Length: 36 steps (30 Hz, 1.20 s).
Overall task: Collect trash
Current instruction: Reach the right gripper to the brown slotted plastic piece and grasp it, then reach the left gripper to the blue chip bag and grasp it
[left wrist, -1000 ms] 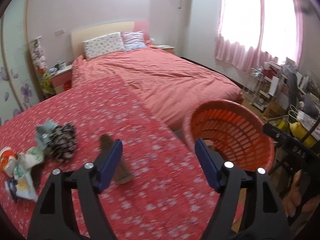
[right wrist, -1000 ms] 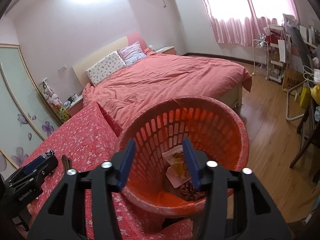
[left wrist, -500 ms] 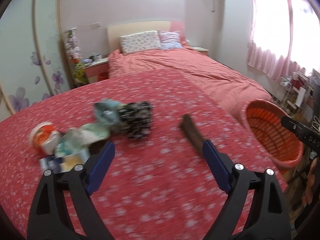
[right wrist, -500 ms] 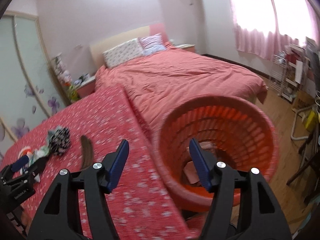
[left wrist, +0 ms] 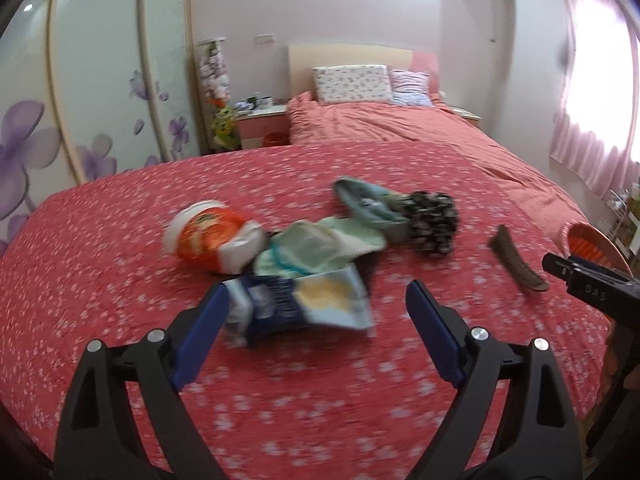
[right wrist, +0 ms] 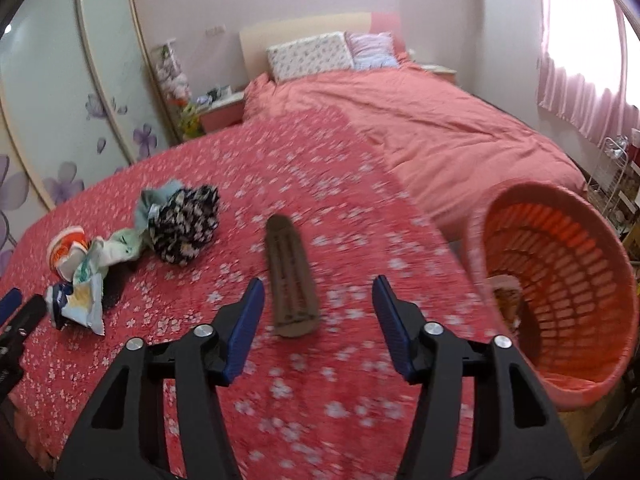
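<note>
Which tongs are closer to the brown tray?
Right. The right tongs hang just before the brown tray, closing but empty; the left tongs face the wrappers.

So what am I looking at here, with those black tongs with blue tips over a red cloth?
No robot: a person holds a hand-held gripper in each hand, each carrying a wide-angle camera looking along its fingers. One picture is from the left gripper, the other from the right gripper. Both hold nothing; the right one's jaws are closing on nothing. On the red flowered cloth lie trash: an orange cup, a blue and white wrapper, crumpled green packaging, a black patterned bundle and a brown curved piece. An orange basket beside the cloth already holds some trash.
</note>
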Motion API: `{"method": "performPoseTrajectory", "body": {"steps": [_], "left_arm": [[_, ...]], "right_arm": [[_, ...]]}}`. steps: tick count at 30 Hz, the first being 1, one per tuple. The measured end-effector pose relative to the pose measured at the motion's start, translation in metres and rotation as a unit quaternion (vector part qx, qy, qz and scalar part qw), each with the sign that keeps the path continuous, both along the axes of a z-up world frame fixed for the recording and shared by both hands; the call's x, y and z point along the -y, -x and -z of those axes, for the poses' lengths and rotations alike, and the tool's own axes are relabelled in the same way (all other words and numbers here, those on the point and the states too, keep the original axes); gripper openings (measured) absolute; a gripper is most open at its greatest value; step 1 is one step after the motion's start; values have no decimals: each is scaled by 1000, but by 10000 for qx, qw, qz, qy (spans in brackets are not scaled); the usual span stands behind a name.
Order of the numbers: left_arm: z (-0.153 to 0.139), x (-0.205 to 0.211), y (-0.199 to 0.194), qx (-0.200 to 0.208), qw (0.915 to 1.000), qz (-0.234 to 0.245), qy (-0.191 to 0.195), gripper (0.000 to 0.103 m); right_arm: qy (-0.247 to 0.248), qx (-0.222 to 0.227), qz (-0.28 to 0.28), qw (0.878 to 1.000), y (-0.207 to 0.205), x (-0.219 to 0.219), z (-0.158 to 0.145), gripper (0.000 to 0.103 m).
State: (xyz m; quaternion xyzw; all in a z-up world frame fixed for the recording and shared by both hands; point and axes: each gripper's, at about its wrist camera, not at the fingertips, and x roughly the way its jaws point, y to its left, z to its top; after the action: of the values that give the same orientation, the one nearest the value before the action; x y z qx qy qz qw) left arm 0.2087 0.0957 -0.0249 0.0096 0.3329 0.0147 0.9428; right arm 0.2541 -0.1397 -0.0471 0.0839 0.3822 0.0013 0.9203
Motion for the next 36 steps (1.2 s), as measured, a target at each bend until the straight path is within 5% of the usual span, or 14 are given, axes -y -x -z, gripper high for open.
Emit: {"method": "performPoseTrajectory", "body": {"steps": [20,23,26,36], "left_arm": [[19,-58,-10,-309,9983,-418,279,88],[22,-59,-15,-383,9980,-391,308,88],[24,-62,-19,-455,9973,-383,442,88],[37,-55,-16,-790,9917,-162,1002,64]], "right_arm": [[218,-482,85,9986,-48,-30,20,49],[330,-504,56,9982,-51,-35,19,37],[396,-505,50,9979,-53,-36,18,35],[328,-480,38,9983,-38,-30,18,35]]}}
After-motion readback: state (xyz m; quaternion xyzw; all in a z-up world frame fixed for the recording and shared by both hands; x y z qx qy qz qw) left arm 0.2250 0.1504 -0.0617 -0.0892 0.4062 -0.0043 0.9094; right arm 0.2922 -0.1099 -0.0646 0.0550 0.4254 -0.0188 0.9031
